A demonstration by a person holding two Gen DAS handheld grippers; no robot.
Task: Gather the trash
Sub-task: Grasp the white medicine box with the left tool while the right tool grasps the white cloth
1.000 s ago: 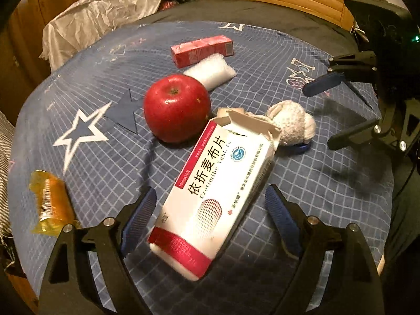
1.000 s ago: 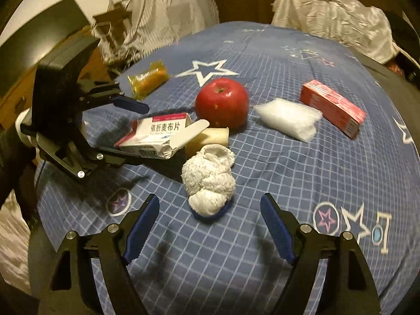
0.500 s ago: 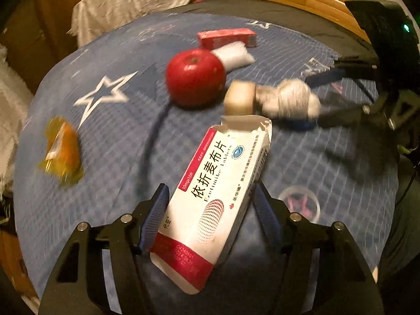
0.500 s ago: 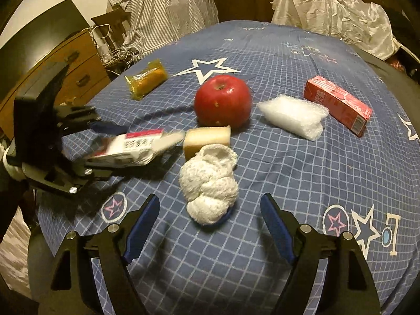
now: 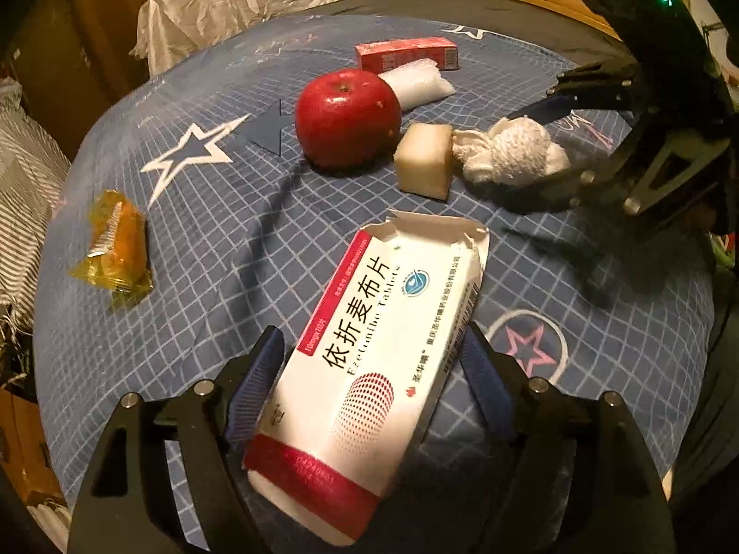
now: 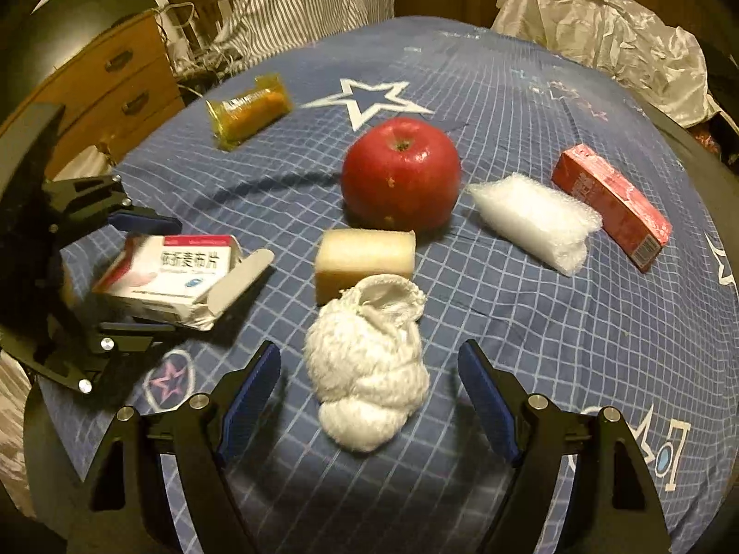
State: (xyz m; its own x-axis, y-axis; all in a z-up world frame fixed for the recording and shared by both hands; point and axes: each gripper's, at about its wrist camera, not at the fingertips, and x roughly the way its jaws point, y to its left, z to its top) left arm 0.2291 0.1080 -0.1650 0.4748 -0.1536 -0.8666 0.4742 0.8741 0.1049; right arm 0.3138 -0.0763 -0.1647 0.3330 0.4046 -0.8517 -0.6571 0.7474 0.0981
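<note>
My left gripper (image 5: 369,369) is shut on a white and red medicine box (image 5: 369,369) with a torn open end, held just above the blue star-patterned cloth; the box also shows in the right wrist view (image 6: 171,272). My right gripper (image 6: 369,392) is open, its fingers on either side of a crumpled white cloth wad (image 6: 369,369), not touching it. The wad also shows in the left wrist view (image 5: 508,152).
A red apple (image 6: 401,173), a beige sponge block (image 6: 362,256), a bubble-wrap packet (image 6: 531,221), a pink carton (image 6: 609,203) and a yellow-orange wrapper (image 6: 249,111) lie on the cloth. A white plastic bag (image 6: 600,32) sits at the far edge, wooden drawers (image 6: 111,87) to the left.
My left gripper closed on the medicine box and pulled it back from the apple. My right gripper moved closer around the white wad.
</note>
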